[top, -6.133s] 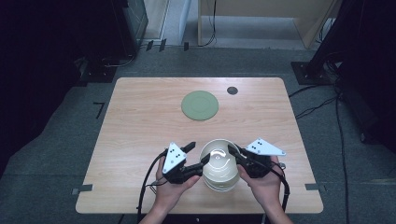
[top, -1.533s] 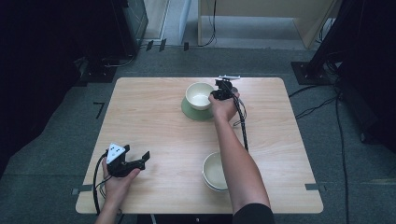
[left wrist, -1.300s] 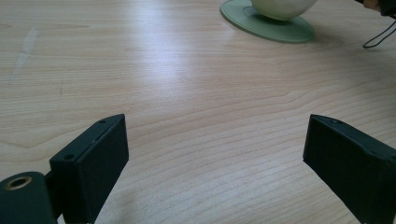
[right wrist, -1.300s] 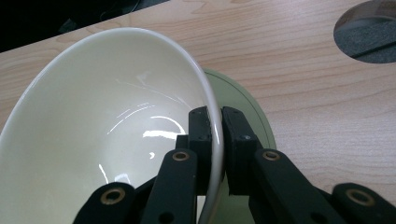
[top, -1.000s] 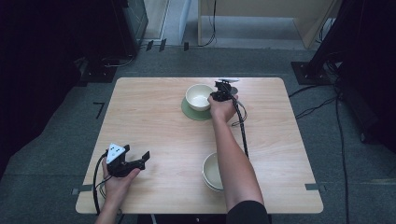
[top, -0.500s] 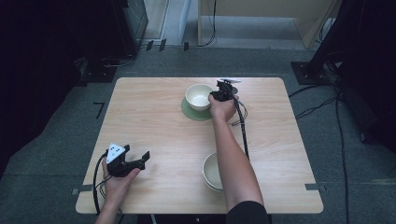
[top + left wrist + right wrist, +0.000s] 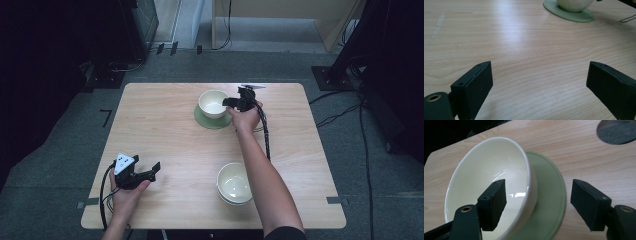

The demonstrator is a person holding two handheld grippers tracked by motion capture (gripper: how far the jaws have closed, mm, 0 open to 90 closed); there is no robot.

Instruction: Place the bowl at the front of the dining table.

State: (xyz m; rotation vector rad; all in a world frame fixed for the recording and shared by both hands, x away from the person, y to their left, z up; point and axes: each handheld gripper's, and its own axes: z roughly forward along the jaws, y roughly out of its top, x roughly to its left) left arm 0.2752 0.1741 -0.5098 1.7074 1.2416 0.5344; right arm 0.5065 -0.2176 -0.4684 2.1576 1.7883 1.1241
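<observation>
My right gripper (image 7: 537,202), just opening, straddles the rim of the bowl (image 7: 486,177) on the green mat (image 7: 551,202) at twelve o'clock, base hidden; left gripper (image 7: 539,82) gapes empty.

The right arm stretches far forward, its hand-held gripper (image 7: 231,102) with jaws that have just been opening, one pad either side of a rim, seemingly clear of it. The left hand-held gripper (image 7: 153,170) rests low near the person, jaws wide apart.
</observation>
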